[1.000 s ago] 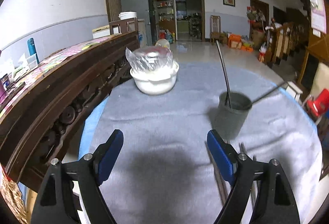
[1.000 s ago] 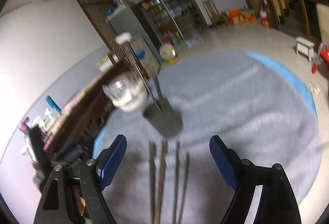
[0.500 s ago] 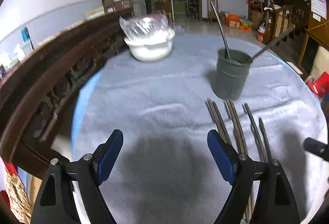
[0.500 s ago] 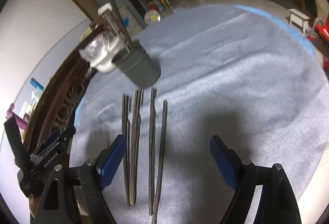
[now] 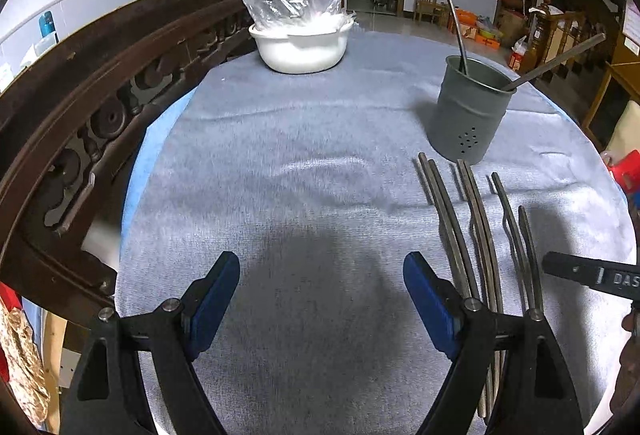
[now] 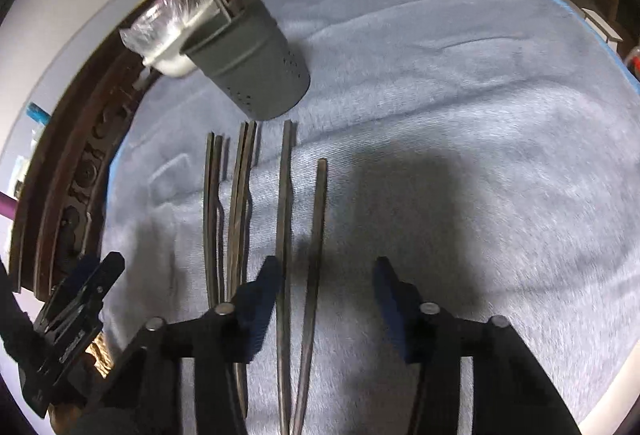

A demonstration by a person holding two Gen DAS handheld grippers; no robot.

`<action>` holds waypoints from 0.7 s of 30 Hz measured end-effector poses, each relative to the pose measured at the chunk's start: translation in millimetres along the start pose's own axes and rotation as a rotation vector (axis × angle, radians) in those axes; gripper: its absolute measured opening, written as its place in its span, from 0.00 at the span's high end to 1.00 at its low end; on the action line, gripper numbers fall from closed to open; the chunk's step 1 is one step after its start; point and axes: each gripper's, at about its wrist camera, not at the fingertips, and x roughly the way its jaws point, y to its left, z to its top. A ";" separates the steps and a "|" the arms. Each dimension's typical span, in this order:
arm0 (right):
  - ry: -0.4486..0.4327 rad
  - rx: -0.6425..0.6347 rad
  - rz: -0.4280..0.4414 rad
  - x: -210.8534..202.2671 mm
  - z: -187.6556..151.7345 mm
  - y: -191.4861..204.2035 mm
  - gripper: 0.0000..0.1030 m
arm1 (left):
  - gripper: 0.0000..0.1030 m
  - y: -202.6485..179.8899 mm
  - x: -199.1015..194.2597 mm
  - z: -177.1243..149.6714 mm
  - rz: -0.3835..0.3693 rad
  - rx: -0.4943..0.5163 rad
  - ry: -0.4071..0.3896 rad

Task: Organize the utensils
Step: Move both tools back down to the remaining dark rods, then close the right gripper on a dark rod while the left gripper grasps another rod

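Observation:
Several metal chopsticks (image 5: 476, 219) lie side by side on the grey cloth (image 5: 304, 163), just in front of a grey perforated holder (image 5: 468, 111) with two chopsticks standing in it. My left gripper (image 5: 320, 267) hangs open over bare cloth, left of the row, with nothing between its fingers. My right gripper (image 6: 328, 267) is low over the right end of the row, its jaws closing. The two rightmost chopsticks (image 6: 318, 219) lie between its fingers, and the pads do not press on them. The holder (image 6: 256, 67) stands beyond them.
A white bowl (image 5: 302, 47) covered with clear plastic stands at the far side of the round table. A dark carved wooden rail (image 5: 80, 107) runs along the table's left edge. The cloth's blue rim (image 6: 592, 31) marks the right edge.
Both grippers have come down and tilted toward the table. The right gripper now straddles the two rightmost chopsticks, and its jaws have narrowed. The left gripper stays as wide as before.

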 end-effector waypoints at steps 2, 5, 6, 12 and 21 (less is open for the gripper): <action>0.025 -0.009 -0.010 6.8 3.2 3.9 0.62 | 0.18 1.8 2.3 0.0 -0.004 -0.008 0.006; 0.051 -0.044 -0.044 14.5 4.9 12.4 0.65 | 0.18 4.1 5.6 0.4 -0.014 -0.019 0.018; 0.060 -0.054 -0.052 15.2 6.7 14.5 0.67 | 0.18 4.7 7.2 0.4 -0.016 -0.021 0.023; 0.107 -0.120 -0.112 17.5 14.0 11.8 0.93 | 0.18 5.2 9.6 1.3 -0.028 -0.027 0.040; 0.148 -0.128 -0.106 19.2 23.8 0.7 0.90 | 0.18 -13.9 19.7 11.2 -0.072 -0.012 0.118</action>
